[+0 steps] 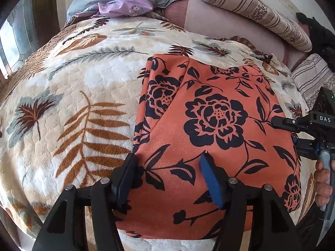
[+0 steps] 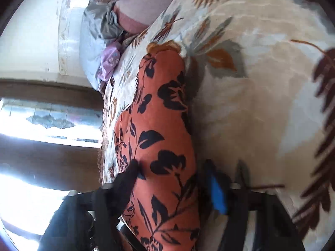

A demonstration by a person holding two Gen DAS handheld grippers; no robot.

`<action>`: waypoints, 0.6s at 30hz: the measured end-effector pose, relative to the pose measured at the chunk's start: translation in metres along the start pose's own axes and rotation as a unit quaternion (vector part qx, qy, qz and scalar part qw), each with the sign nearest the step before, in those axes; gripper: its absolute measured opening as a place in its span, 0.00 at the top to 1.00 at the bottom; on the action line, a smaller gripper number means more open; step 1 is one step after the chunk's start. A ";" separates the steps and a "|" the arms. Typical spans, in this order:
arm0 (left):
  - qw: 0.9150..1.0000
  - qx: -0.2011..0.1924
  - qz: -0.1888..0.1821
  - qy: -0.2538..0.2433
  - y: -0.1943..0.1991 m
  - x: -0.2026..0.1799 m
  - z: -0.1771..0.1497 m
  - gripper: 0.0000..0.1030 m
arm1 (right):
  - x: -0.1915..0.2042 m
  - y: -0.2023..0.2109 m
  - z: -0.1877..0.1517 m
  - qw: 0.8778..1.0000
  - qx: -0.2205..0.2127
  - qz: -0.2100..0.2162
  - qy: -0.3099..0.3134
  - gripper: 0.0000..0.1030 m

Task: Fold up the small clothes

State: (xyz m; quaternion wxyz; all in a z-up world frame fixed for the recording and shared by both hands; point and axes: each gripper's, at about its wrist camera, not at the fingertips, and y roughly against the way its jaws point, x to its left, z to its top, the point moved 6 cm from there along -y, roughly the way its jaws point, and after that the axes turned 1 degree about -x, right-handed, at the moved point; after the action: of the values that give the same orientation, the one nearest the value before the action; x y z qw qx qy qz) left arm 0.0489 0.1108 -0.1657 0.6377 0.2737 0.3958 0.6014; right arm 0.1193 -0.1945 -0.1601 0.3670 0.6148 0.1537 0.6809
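The orange floral cloth point(image 1: 209, 125) is laid flat on a leaf-patterned blanket point(image 1: 73, 83) over the bed, with one panel already turned over along its left side, so a fold is judged to be partly made. The left tool point(image 1: 167, 179) is held wide open above the near edge of the cloth, nothing gripped between its blue pads. The right tool point(image 2: 173, 188) is seen blurred in its own view, its fingers parted and set to either side of the cloth's right edge; whether the fabric is truly pinched cannot be told. The next move is judged to call for both near corners to be gripped and carried across. A lilac garment point(image 1: 125, 7) and a striped pillow point(image 1: 251, 10) are left well apart at the head.
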 end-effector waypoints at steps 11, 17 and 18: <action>1.000 0.000 -0.009 0.008 0.024 -0.002 -0.008 0.36 | 0.003 0.020 0.001 0.999 -0.044 0.016 -0.018 0.23; 1.000 0.003 0.012 -0.015 0.007 0.000 -0.019 0.33 | -0.003 -0.015 0.031 0.999 -0.007 -0.016 -0.035 0.67; 1.000 0.007 0.009 -0.012 0.007 0.001 -0.018 0.33 | 0.002 -0.014 0.031 0.999 -0.014 -0.030 -0.022 0.67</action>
State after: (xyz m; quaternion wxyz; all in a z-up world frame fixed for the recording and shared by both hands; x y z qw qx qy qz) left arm 0.0296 0.1102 -0.1694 0.6352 0.2885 0.3897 0.6011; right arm 0.1538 -0.1908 -0.1619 0.3991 0.6197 0.1540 0.6580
